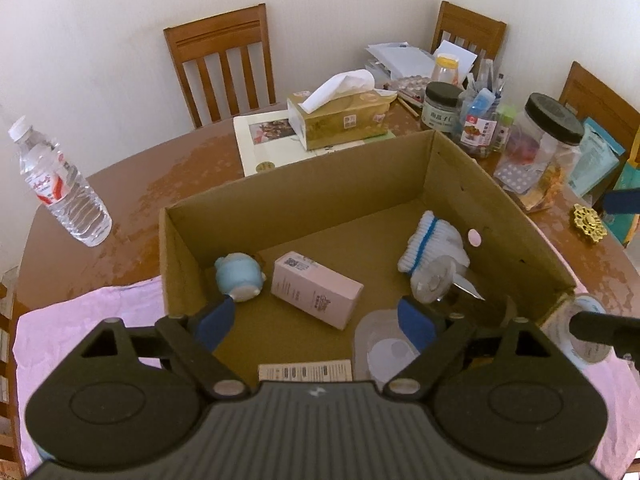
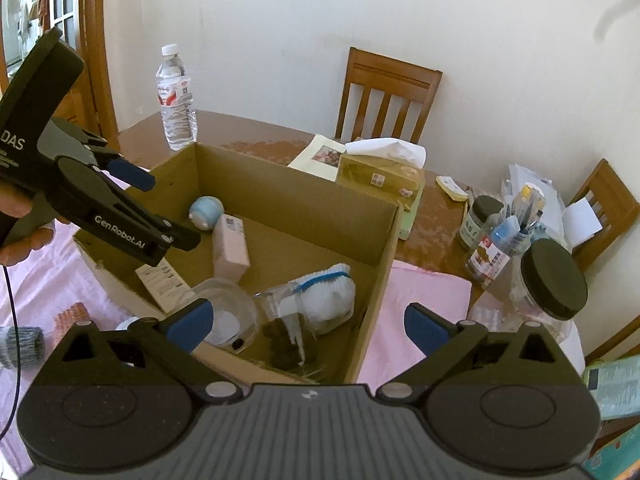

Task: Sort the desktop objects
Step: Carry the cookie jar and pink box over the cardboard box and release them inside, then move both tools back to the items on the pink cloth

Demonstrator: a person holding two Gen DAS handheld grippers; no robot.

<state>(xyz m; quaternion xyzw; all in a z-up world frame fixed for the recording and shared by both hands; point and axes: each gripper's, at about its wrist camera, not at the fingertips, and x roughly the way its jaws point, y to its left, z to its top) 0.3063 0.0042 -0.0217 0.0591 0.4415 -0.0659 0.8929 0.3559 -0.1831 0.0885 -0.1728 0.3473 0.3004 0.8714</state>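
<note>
**Both grippers open over the half-filled box**

The cardboard box (image 1: 304,184) stands open on the brown table (image 1: 132,184), its near end over a pink cloth (image 1: 80,312); inside it lie a pale blue round toy (image 1: 239,276) at the near left, a pink carton (image 1: 316,289) on its side just right of the toy, a white sock with a blue stripe (image 1: 434,246) against the right wall, and a clear lidded jar (image 1: 434,285) on its side touching the sock; a clear round lid (image 1: 384,350) rests at the near right corner.

The left gripper (image 1: 316,322) hangs over the near end of the box, jaws apart with nothing between them; the right gripper (image 2: 306,322) hangs over the near right corner, jaws spread wide and empty.

Beyond the box, a water bottle (image 1: 60,182) stands at the far left; a tissue box (image 1: 340,116) sits behind the far wall; a black-lidded jar (image 1: 548,136) stands to the right.
</note>
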